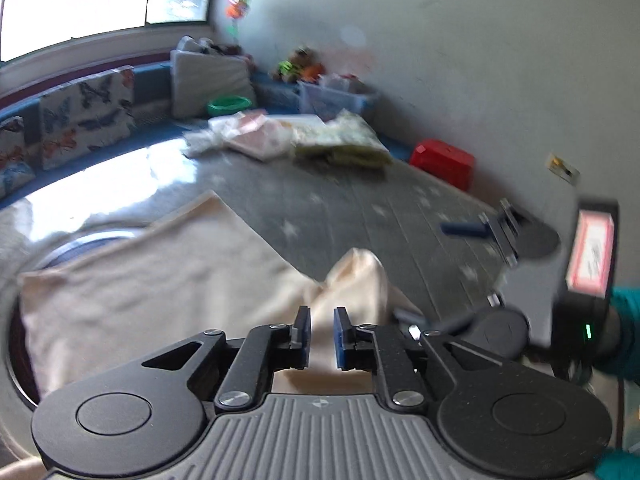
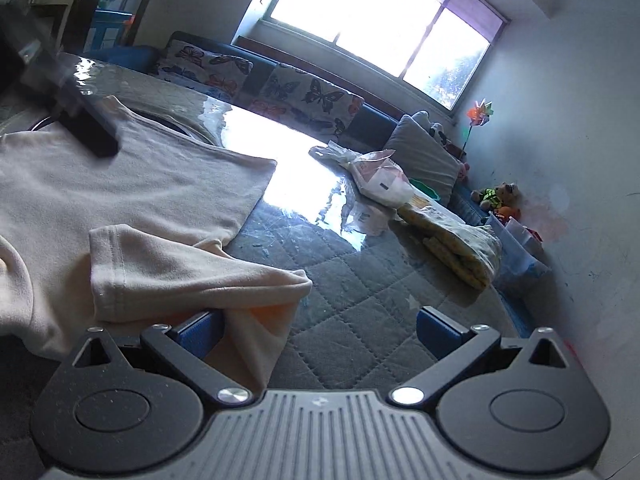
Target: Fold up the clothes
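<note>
A cream shirt (image 1: 132,280) lies spread on the grey quilted table cover (image 1: 360,208). My left gripper (image 1: 322,338) has its blue pads close together around a bunched fold of the shirt (image 1: 356,276), near its right edge. My right gripper (image 2: 320,326) is wide open; the shirt's folded sleeve (image 2: 180,272) lies over its left finger (image 2: 200,330), and the right finger (image 2: 434,326) is over bare quilt. In the left wrist view the right gripper (image 1: 472,264) shows at the right, open.
Folded yellow cloth (image 2: 460,236) and plastic bags (image 2: 380,176) lie at the table's far side. Butterfly cushions (image 2: 304,96) line a blue bench under the window. A red box (image 1: 442,162) stands by the wall, with a toy bin (image 1: 336,96) and toys farther back.
</note>
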